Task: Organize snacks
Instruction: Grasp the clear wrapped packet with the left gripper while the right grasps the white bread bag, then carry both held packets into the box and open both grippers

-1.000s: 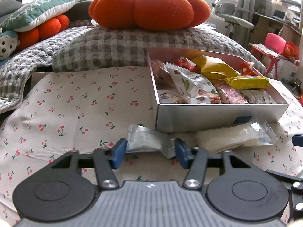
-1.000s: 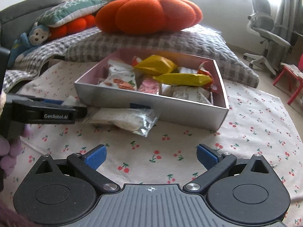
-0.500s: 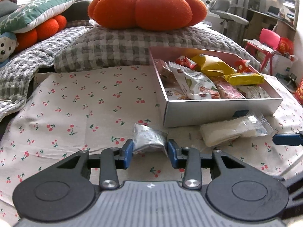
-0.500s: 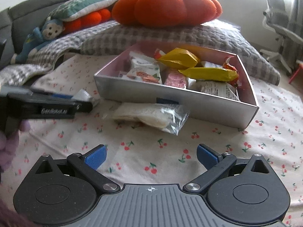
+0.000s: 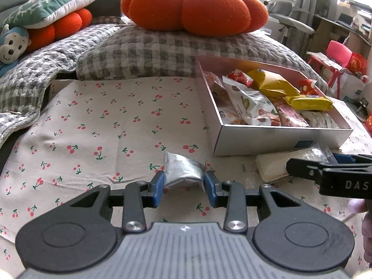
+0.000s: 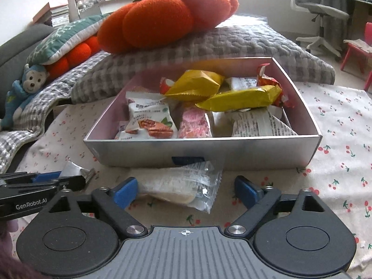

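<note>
A silver box [image 5: 274,139] [image 6: 209,150] holds several snack packets on the cherry-print cloth. My left gripper [image 5: 184,187] is shut on a small silver foil packet [image 5: 182,171], which also shows in the right wrist view [image 6: 74,171]. A clear-wrapped white snack [image 6: 183,184] [image 5: 276,166] lies in front of the box. My right gripper [image 6: 186,189] is open, its blue fingers on either side of that white snack, not closed on it.
A grey checked cushion [image 5: 151,53] with an orange pumpkin pillow [image 5: 195,7] lies behind the box. A toy monkey [image 5: 11,46] and more pillows sit at the left. An office chair [image 6: 323,9] and a red stool [image 5: 334,55] stand at the right.
My left gripper closed on the silver foil packet and drew it back from the box. My right gripper moved forward until its open fingers straddle the white snack.
</note>
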